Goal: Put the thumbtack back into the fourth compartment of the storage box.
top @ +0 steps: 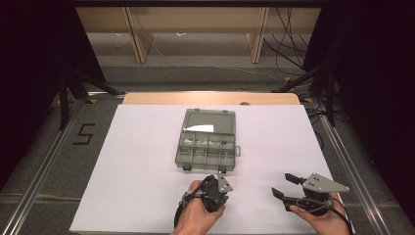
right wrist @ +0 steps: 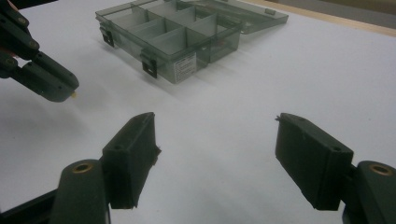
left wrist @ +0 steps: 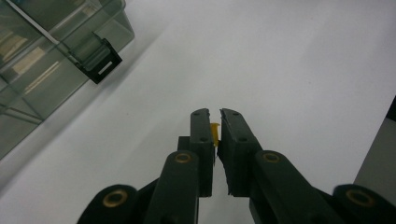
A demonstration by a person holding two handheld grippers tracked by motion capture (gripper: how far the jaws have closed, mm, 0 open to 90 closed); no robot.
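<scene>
Yellow, a small part [left wrist: 215, 134] sits pinched in the left hand-held gripper [left wrist: 215, 122], low centre of the high view. The open compartment box [top: 205, 147] lies just above it, nearer this hand. The right hand-held gripper [right wrist: 215, 140] stands spread, empty.

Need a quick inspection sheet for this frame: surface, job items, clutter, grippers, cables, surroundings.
Surface: white sheet over a wooden table; its far edge shows bare.
Job's things: smoky clear compartment box, lid open and laid back, some small parts in the compartments; small yellow piece pinched between the left gripper's jaws.
Clutter: nothing seen on the sheet.
Grippers: left gripper shut on the yellow piece, near the box's front latches; right gripper open, holding nothing, over bare sheet.
Cables: a cable trails from the right gripper; loose leads on the floor behind.
Surroundings: wooden frame legs, dark stands, floor marked 5.
</scene>
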